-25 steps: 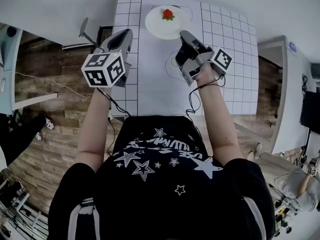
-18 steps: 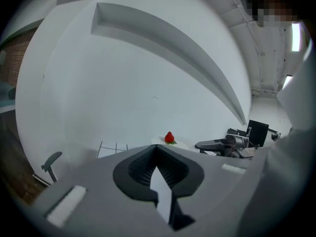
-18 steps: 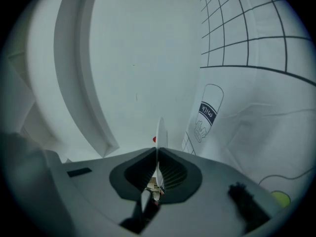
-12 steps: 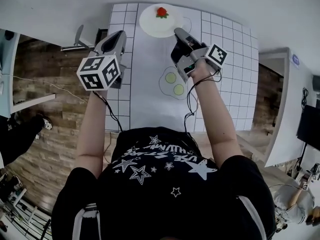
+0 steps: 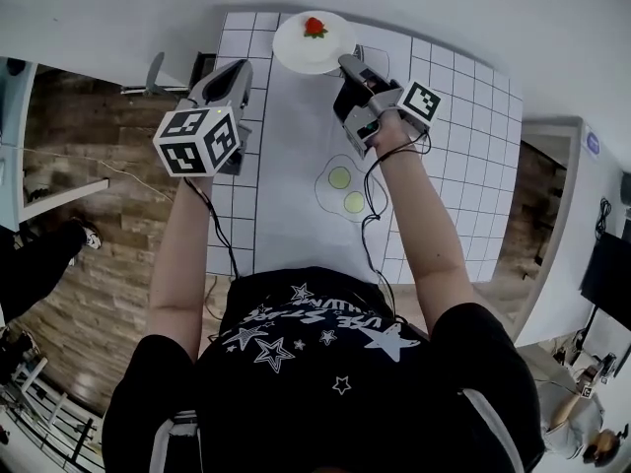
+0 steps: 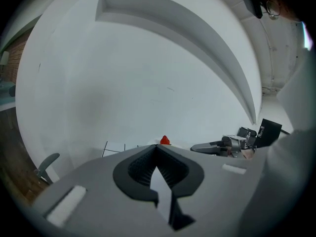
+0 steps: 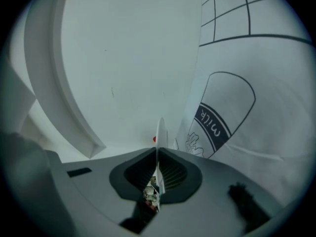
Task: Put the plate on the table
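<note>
The right gripper (image 5: pixel 347 65) pinches the near rim of the white plate (image 5: pixel 306 49), which is out at the far end of the table (image 5: pixel 463 116) with 1 strawberry (image 5: pixel 315 27) on it. I can't tell whether it touches the cloth. The left gripper (image 5: pixel 239 68), its jaws pressed together on nothing, hangs just left of the plate. A printed fried egg (image 5: pixel 345 189) with 2 yolks lies nearer the person.

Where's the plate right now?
Head view, top centre: the plate is at the far end of the table, its near rim clamped in the right gripper, a strawberry on it.
</note>
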The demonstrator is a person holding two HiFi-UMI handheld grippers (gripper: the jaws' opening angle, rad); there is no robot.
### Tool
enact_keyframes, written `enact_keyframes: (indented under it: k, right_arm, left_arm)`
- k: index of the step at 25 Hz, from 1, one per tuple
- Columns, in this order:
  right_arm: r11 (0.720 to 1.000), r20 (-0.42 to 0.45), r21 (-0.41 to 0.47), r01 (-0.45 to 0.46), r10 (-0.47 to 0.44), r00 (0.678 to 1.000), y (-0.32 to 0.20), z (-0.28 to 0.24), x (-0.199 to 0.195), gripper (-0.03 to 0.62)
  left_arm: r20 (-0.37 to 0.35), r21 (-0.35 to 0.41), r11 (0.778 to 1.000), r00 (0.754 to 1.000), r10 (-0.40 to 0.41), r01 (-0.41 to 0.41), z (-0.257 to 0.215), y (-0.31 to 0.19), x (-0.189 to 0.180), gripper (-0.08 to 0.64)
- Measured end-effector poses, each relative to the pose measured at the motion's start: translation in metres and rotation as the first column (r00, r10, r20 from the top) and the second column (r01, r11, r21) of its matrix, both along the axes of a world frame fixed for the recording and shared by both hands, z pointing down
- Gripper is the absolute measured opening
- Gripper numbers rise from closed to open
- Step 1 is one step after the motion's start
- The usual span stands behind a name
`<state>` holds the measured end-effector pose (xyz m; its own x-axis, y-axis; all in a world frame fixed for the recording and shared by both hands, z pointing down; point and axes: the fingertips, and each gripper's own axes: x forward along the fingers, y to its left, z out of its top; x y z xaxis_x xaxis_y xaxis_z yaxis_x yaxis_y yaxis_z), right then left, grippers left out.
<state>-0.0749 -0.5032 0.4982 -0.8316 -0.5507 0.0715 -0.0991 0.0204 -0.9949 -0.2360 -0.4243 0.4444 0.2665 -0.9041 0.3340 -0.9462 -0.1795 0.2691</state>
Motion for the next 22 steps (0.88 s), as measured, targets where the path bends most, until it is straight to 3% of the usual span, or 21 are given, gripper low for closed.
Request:
enact_keyframes:
  k: [4, 11, 16, 22]
  right_arm:
    - [0.998, -0.029, -0.059, 0.011, -0.013, 0.999, -0.037, 0.027, -0.018, 0.02]
    - [0.992, -0.077, -0.126, 0.0, -0.01, 0.997, -0.073, 0.061, -0.031, 0.02]
    - [0.991, -0.075, -0.136, -0.01, 0.0, 0.997, -0.08, 0.069, -0.036, 0.02]
    - [0.984, -0.163, -0.177, -0.006, -0.023, 0.986, -0.075, 0.081, -0.038, 0.018]
  left_arm:
    - [-0.013, -0.065, 0.998, 1.0, -0.008, 0.007, 0.024, -0.03, -0.011, 0.009]
    - [-0.039, -0.108, 0.994, 0.999, -0.013, 0.009, 0.043, -0.062, -0.029, 0.009]
    - [-0.037, -0.114, 0.993, 0.999, -0.004, 0.0, 0.044, -0.064, -0.027, 0.009]
    - [-0.044, -0.122, 0.993, 0.999, -0.004, -0.001, 0.046, -0.061, -0.026, 0.009]
